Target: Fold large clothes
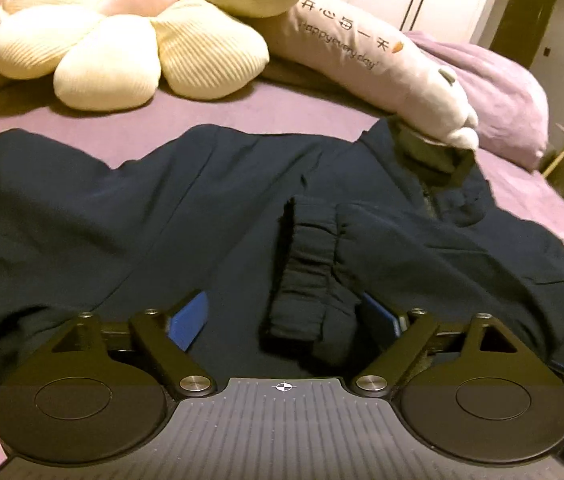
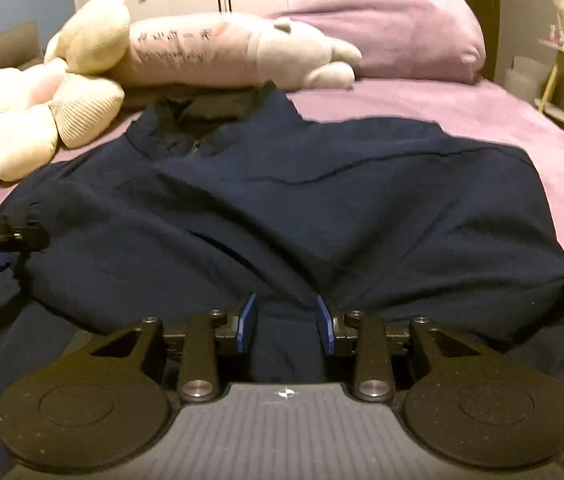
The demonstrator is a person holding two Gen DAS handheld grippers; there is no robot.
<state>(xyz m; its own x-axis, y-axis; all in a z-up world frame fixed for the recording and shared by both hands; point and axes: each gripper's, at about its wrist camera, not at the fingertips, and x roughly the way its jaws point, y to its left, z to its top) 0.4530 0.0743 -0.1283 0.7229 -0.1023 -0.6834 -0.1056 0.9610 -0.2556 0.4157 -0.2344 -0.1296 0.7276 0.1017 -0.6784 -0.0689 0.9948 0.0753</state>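
Left wrist view: the left gripper (image 1: 282, 320) stands spread wide over the navy jacket (image 1: 122, 216) on the bed (image 1: 302, 108); the released sleeve cuff (image 1: 306, 272) lies folded across the body.

Right wrist view: the right gripper (image 2: 287, 326) pinches a fold of jacket fabric. Remaining folds appear pending.

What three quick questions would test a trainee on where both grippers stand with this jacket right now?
1. True or false: the left gripper is clamped on the sleeve cuff.
2. What sits between the right gripper fingers? A: a fold of the jacket; B: a pillow; C: nothing.
3. What colour is the bed sheet?
Key: 1 false, its jaws are wide open; 2 A; 3 purple.
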